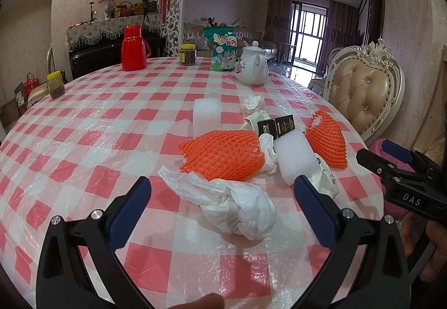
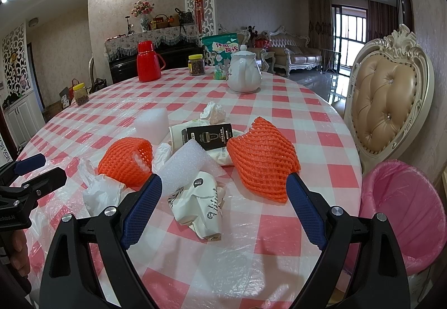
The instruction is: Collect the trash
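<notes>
Trash lies in a pile on the checked table (image 1: 111, 124). My left gripper (image 1: 223, 186) is open above a crumpled white plastic bag (image 1: 237, 205). Beyond it lie an orange foam net (image 1: 223, 155), a white foam block (image 1: 296, 155), a black box (image 1: 276, 126) and tissue (image 1: 252, 102). My right gripper (image 2: 225, 183) is open over a crushed white paper cup (image 2: 201, 203), with a second orange net (image 2: 262, 158) just past its right finger. A pink-lined bin (image 2: 402, 214) stands beside the table at right.
A white teapot (image 1: 251, 66), a red thermos (image 1: 133, 48), a green snack bag (image 1: 223, 48) and two yellow-lidded jars (image 1: 187, 55) stand at the table's far side. A padded chair (image 2: 388, 96) stands right of the table behind the bin.
</notes>
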Motion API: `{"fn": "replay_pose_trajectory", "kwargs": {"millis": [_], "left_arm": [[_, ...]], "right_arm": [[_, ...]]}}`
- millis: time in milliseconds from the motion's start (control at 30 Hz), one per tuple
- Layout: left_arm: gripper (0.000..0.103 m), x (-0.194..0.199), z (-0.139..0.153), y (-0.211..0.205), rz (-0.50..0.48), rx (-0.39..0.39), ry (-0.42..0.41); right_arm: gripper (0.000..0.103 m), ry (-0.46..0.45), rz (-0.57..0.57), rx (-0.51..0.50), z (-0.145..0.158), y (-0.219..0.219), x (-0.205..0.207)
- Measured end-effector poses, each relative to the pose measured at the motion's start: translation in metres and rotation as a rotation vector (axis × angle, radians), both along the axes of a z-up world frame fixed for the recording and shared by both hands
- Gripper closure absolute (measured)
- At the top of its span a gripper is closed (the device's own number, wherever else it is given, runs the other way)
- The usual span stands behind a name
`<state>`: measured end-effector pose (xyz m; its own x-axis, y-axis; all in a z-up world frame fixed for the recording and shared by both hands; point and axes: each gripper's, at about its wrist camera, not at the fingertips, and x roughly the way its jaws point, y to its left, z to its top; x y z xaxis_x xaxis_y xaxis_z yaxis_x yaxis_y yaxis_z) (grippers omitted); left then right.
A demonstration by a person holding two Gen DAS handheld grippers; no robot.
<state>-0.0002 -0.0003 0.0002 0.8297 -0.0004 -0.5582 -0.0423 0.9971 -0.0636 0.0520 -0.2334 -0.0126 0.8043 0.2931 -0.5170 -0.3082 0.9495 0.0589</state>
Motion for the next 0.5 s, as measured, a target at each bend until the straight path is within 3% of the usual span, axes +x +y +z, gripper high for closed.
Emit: {"fn": "replay_pose_trajectory", "kwargs": {"millis": [500], "left_arm": [[0.004,0.0031,0.0023,-0.0003,-0.001,-0.003,0.011]], "right_arm": [[0.018,0.013,0.002,-0.004,-0.0051,0.0006,0.0028]]}}
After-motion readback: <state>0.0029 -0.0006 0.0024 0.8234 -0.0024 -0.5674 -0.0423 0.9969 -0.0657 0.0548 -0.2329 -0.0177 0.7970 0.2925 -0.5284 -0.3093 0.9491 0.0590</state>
